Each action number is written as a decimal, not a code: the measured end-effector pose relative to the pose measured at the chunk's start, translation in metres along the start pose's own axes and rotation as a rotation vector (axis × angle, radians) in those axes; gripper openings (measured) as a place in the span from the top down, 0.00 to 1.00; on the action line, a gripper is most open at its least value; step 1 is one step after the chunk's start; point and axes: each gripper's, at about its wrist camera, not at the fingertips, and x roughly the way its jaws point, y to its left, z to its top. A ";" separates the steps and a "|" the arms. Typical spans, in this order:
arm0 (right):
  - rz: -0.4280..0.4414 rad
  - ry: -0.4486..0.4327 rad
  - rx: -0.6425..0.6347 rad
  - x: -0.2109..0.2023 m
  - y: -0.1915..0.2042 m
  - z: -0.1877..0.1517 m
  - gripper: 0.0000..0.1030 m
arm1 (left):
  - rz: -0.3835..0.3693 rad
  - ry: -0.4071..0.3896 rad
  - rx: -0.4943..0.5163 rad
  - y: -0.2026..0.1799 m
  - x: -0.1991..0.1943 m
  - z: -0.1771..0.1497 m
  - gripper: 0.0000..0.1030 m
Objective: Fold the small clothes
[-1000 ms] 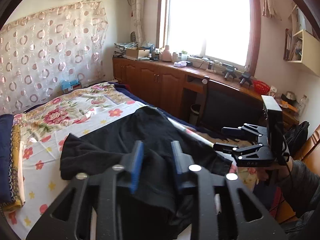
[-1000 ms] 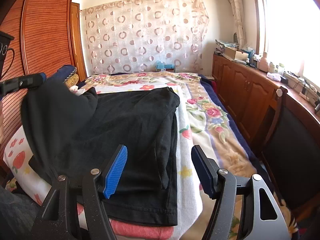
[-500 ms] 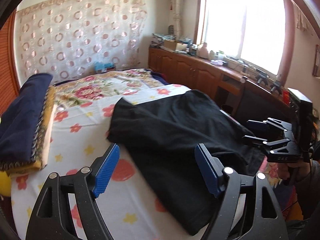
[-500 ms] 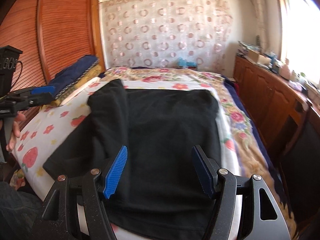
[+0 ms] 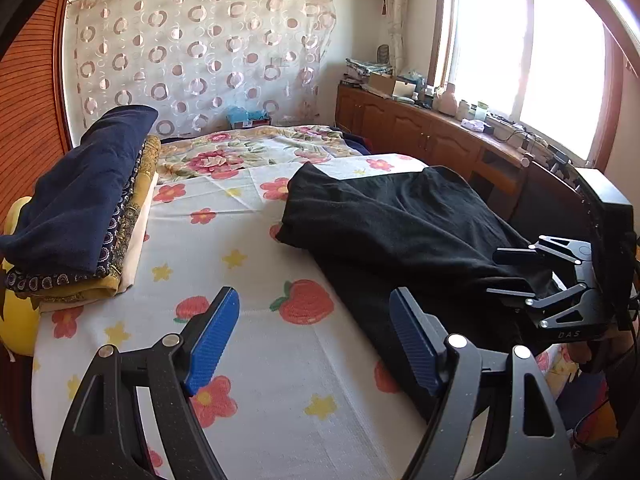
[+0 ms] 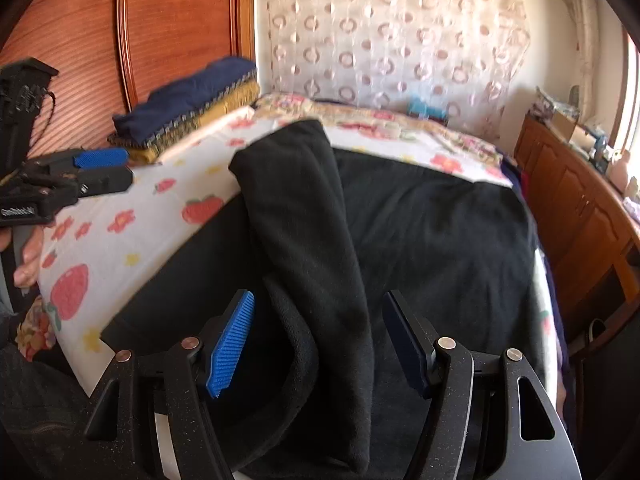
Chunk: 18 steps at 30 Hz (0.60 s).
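A black garment (image 6: pixel 420 232) lies spread over the flowered bedsheet (image 6: pixel 132 224), one long fold laid down its middle. The right gripper (image 6: pixel 316 340) hangs above its near edge, jaws apart, gripping nothing. Far left, a navy-and-yellow folded stack (image 6: pixel 188 108) sits by the wooden headboard (image 6: pixel 172 28).

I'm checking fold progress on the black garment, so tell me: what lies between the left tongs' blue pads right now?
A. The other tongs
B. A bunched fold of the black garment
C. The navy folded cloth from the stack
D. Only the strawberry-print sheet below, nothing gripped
D: the left tongs stand open over the strawberry-print sheet, with the black garment lying off to their right.
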 end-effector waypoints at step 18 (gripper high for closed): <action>0.048 -0.083 0.019 -0.021 -0.026 0.029 0.92 | -0.005 0.003 -0.012 0.001 0.003 -0.008 0.24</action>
